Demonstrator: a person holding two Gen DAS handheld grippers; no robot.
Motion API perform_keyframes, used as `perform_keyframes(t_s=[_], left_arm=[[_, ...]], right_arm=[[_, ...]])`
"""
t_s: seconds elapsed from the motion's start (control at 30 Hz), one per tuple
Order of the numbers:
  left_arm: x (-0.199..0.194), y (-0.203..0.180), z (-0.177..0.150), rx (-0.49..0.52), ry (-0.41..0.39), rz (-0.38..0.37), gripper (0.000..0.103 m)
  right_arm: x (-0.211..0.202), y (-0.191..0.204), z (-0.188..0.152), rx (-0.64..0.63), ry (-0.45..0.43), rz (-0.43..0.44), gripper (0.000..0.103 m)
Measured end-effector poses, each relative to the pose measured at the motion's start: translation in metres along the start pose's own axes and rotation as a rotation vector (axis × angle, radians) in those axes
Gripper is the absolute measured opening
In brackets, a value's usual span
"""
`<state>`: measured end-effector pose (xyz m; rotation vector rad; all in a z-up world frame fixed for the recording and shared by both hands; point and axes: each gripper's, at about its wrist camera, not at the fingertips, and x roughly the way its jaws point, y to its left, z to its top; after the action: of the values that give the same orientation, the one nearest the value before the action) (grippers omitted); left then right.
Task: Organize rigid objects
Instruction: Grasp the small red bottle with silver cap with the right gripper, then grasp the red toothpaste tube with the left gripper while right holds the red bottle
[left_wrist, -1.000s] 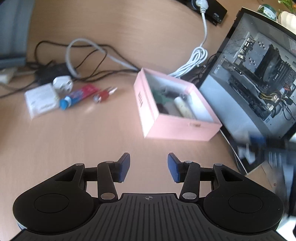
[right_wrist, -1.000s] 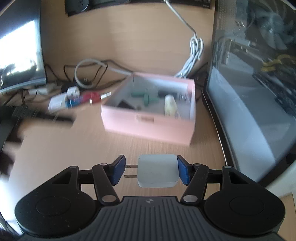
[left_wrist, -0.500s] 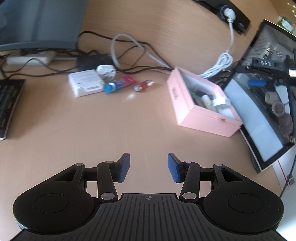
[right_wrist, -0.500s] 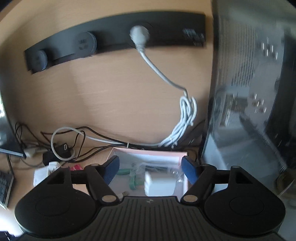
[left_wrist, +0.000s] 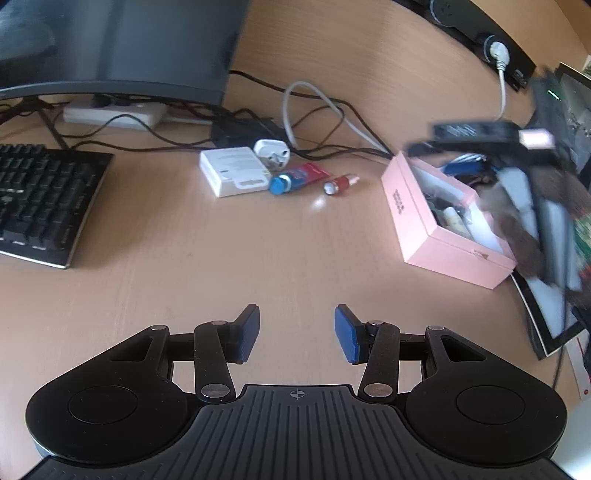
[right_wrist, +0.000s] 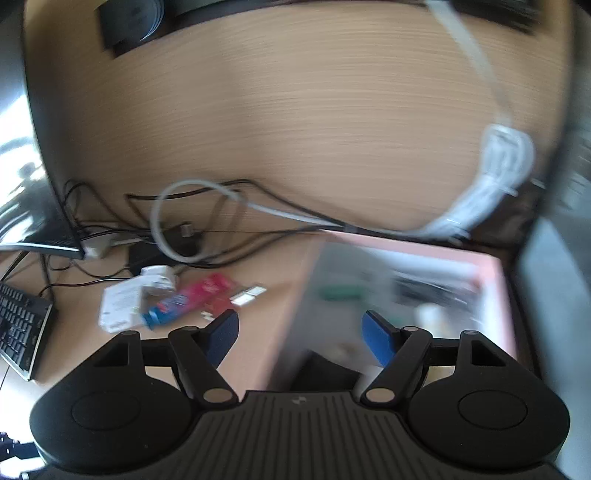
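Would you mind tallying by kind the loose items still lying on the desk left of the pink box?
White box: 1
White plug adapter: 1
Red-and-blue tube: 1
Small red item with a silver end: 1
Total: 4

All four lie outside the pink box. Both sets of tongs, left and right, are open and empty.

Office desk: keyboard (left_wrist: 40, 203), monitor (left_wrist: 118, 48), cables (left_wrist: 325, 122)

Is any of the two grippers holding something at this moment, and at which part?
Nothing is held. The left gripper is open above bare desk, and the right gripper is open and empty over the pink box.
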<state>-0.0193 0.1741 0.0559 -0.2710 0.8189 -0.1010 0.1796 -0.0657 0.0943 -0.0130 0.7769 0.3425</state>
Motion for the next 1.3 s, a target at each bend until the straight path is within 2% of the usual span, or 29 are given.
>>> perform_keyframes(t_s=[0.07, 0.17, 0.33, 0.4, 0.5, 0.53, 0.6, 0.73, 0.87, 1.03, 1.2, 1.3], left_arm=[[-0.002, 0.004, 0.001, 0.000, -0.003, 0.007, 0.049], [-0.005, 0.013, 0.001, -0.010, -0.008, 0.017, 0.049], [-0.009, 0.036, -0.001, -0.047, 0.003, 0.048, 0.049], [-0.010, 0.046, -0.001, -0.060, 0.003, 0.057, 0.049], [-0.006, 0.056, 0.005, -0.069, 0.004, 0.070, 0.049], [-0.003, 0.057, 0.007, -0.071, 0.002, 0.069, 0.049], [0.003, 0.058, 0.014, -0.071, -0.003, 0.061, 0.049], [0.017, 0.053, 0.026, -0.040, -0.008, 0.039, 0.049], [0.033, 0.045, 0.039, 0.005, -0.009, 0.016, 0.049], [0.057, 0.028, 0.065, 0.120, -0.004, -0.005, 0.049], [0.094, 0.003, 0.099, 0.254, -0.006, -0.025, 0.049], [0.123, -0.009, 0.115, 0.304, 0.020, -0.012, 0.049]], right_arm=[[0.019, 0.020, 0.012, -0.013, 0.004, 0.014, 0.072], [0.056, 0.048, 0.026, -0.015, 0.042, 0.022, 0.063], [0.112, 0.084, 0.028, -0.095, 0.038, -0.085, 0.062], [0.125, 0.088, 0.023, -0.106, 0.031, -0.142, 0.062], [0.135, 0.082, 0.015, -0.069, 0.057, -0.129, 0.062], [0.136, 0.080, 0.013, -0.055, 0.063, -0.124, 0.059], [0.132, 0.074, 0.008, -0.035, 0.067, -0.106, 0.053], [0.119, 0.069, -0.004, -0.034, 0.096, -0.045, 0.027], [0.096, 0.080, -0.025, -0.145, 0.107, 0.000, 0.022], [0.058, 0.087, -0.058, -0.250, 0.110, 0.054, 0.019], [0.026, 0.077, -0.088, -0.290, 0.101, 0.035, 0.019], [0.009, 0.067, -0.102, -0.296, 0.090, 0.004, 0.019]])
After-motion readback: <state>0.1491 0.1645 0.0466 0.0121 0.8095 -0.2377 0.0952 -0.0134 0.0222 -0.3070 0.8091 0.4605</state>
